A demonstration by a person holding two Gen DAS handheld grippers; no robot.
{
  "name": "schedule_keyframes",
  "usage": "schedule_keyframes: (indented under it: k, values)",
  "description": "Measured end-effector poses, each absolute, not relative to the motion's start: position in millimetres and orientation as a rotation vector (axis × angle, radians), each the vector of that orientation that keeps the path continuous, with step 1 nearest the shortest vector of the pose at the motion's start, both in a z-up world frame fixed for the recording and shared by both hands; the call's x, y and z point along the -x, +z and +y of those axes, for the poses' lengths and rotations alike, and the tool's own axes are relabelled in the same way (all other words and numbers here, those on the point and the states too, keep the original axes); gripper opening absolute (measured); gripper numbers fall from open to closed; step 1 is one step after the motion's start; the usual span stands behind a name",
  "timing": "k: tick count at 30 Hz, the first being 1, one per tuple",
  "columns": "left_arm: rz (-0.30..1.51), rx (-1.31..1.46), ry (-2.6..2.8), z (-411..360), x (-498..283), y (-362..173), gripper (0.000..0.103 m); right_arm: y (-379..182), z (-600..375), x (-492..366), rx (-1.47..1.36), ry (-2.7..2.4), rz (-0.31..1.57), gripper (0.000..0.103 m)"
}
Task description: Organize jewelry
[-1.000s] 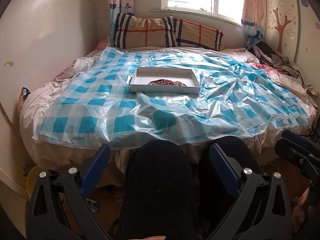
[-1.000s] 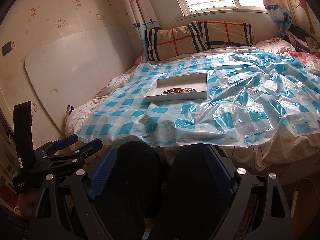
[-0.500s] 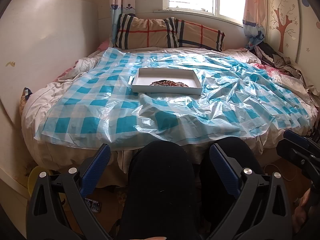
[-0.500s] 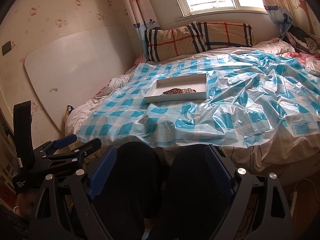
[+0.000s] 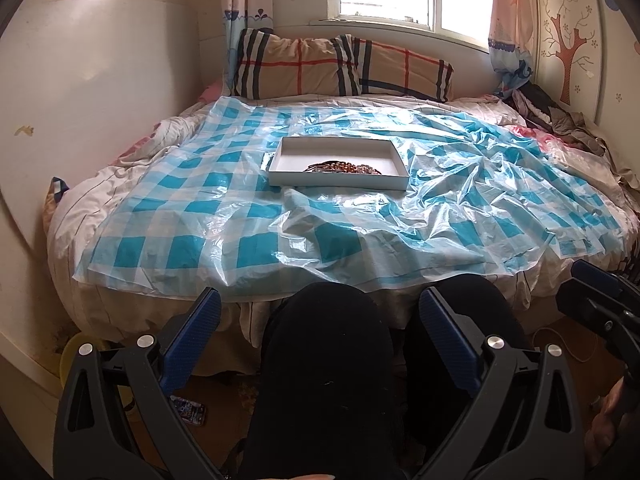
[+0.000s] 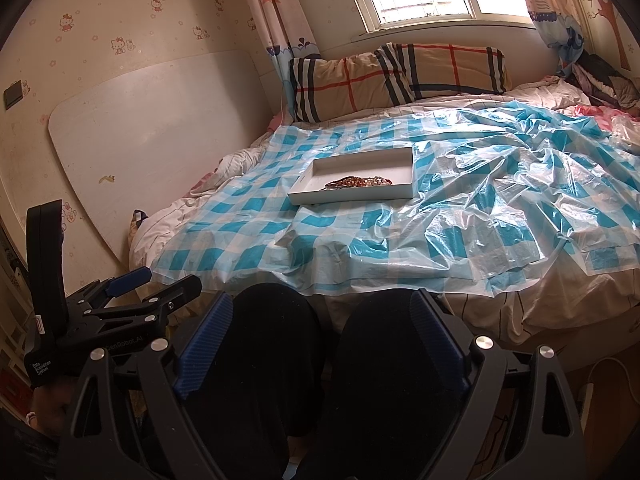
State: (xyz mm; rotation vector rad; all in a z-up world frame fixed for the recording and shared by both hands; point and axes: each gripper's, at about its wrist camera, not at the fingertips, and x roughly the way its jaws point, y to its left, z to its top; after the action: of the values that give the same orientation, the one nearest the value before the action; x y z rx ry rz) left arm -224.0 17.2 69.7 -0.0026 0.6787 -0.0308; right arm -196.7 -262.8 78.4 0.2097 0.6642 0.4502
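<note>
Left wrist view: the left tool (image 5: 318,322) hangs released over black-clad knees (image 5: 324,360), its ribbed blue pads (image 5: 192,340) spread wide; a shallow white rectangular tray (image 5: 338,181) sits on the crinkled blue-checked plastic sheet (image 5: 240,216) covering the bed (image 5: 80,216), holding brownish beaded jewelry (image 5: 344,168), perhaps bracelets. Right wrist view: the right tool (image 6: 322,328) is likewise released, empty; the left tool sits low beside it.
</note>
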Motion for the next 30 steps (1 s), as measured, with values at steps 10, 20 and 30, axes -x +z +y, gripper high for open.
schedule_keyframes:
  k: [10, 20, 30]
  values:
    - [0.685, -0.009, -0.021, 20, 221, 70, 0.095, 79, -262, 197, -0.208, 0.450, 0.664, 0.087]
    - [0.688, -0.003, -0.028, 24, 221, 70, 0.095, 79, -262, 197, -0.208, 0.449, 0.664, 0.087]
    - [0.656, 0.008, -0.042, 30, 234, 72, 0.095, 75, -276, 193, -0.225, 0.434, 0.664, 0.087]
